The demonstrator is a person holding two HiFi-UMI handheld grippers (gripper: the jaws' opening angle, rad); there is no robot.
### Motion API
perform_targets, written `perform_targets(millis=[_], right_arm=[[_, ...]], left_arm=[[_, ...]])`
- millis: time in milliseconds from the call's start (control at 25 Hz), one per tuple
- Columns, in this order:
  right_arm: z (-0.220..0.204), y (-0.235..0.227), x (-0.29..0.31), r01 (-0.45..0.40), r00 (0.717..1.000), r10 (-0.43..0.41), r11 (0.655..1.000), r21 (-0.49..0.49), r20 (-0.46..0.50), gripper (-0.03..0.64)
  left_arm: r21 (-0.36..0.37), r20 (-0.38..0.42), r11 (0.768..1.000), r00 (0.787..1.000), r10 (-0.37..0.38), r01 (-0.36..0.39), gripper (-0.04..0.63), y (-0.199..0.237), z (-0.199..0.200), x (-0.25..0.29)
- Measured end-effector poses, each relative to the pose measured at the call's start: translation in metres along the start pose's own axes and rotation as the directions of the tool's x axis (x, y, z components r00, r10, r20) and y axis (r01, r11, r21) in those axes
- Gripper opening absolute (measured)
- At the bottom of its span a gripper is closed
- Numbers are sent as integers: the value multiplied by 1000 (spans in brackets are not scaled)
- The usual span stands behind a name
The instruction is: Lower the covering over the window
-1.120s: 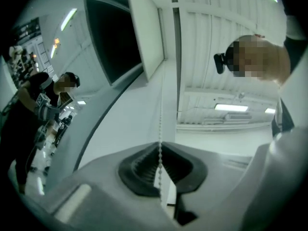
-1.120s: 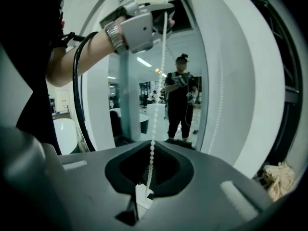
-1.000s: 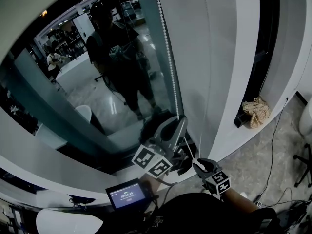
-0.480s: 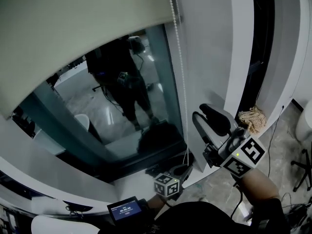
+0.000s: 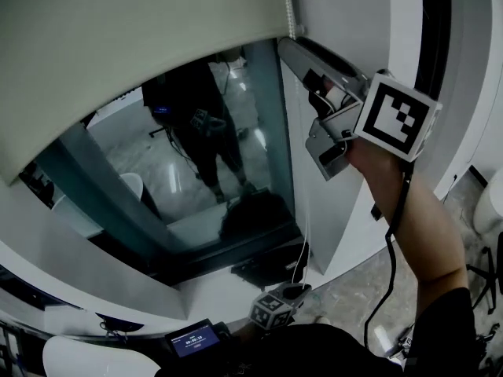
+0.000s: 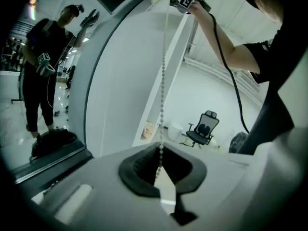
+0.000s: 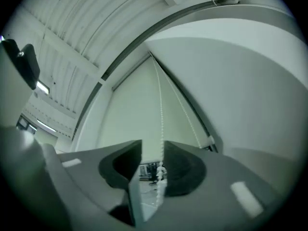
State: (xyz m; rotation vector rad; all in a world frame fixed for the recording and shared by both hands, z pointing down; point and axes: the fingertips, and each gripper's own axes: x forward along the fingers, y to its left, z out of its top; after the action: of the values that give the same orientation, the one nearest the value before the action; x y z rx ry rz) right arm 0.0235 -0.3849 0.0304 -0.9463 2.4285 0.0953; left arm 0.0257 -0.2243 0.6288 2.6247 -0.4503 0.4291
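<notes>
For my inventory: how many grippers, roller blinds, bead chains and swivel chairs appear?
grippers: 2 (left gripper shut on the bead chain; right gripper just opening, chain between its jaws)
roller blind: 1
bead chain: 1
swivel chair: 1
total: 5

The roller blind [image 5: 134,45] and the bead chain [image 5: 289,6] both run out of the head view at its top edge. The person's dark clothes hide the rear of the left gripper [image 5: 289,293]. The print on the small screen [image 5: 192,340] is too small to read.

Office-like room: swivel desk chair [image 6: 204,129], roller blind [image 5: 118,45] over a large glass partition [image 5: 118,163]
</notes>
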Motion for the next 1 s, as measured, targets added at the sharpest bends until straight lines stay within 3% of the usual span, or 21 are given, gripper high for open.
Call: perform_targets(millis=[40,80,280,400,480,560,640,720,840,1000], right_arm=[[-1,-2,-1,14,1000,-14,1000,6,8,45],[-1,-4,-2,31,999,-31,999,-9,13,23],[-12,-17,-1,55,996,-58,997,-49,-62,18],[-7,-12,-3,31,998,-35,995,-92,-52,15],[-5,-7,-5,23,998,-33,988,-153,-61,15],[-19,-3,-17,23,992,-53,967,-253,-114,15],[-54,-6,-39,15,979,-83,941,-338,-187,15],[-104,-17,-71,12,955,-128,919,-394,-268,15],[-177,-38,-127,66,912,-208,925,-373,-353,15],[-229,-52,-177,168,890,-278,937,-307,-361,15]], left_arm=[[2,-9,1000,1000,-5,5,2,-1,-9,1],[2,-18,1000,1000,-3,3,2,0,-20,2],[-68,-26,998,1000,16,-18,2,3,-29,3],[-76,41,992,994,100,-97,3,19,-9,-15],[-71,142,977,967,210,-202,5,42,9,-36],[-98,253,950,915,312,-297,6,64,25,-62],[-137,338,932,868,363,-337,17,77,46,-82],[-132,405,929,836,370,-347,23,79,74,-95],[-58,487,921,795,362,-384,36,80,113,-113],[-18,532,916,772,348,-400,97,84,136,-134]])
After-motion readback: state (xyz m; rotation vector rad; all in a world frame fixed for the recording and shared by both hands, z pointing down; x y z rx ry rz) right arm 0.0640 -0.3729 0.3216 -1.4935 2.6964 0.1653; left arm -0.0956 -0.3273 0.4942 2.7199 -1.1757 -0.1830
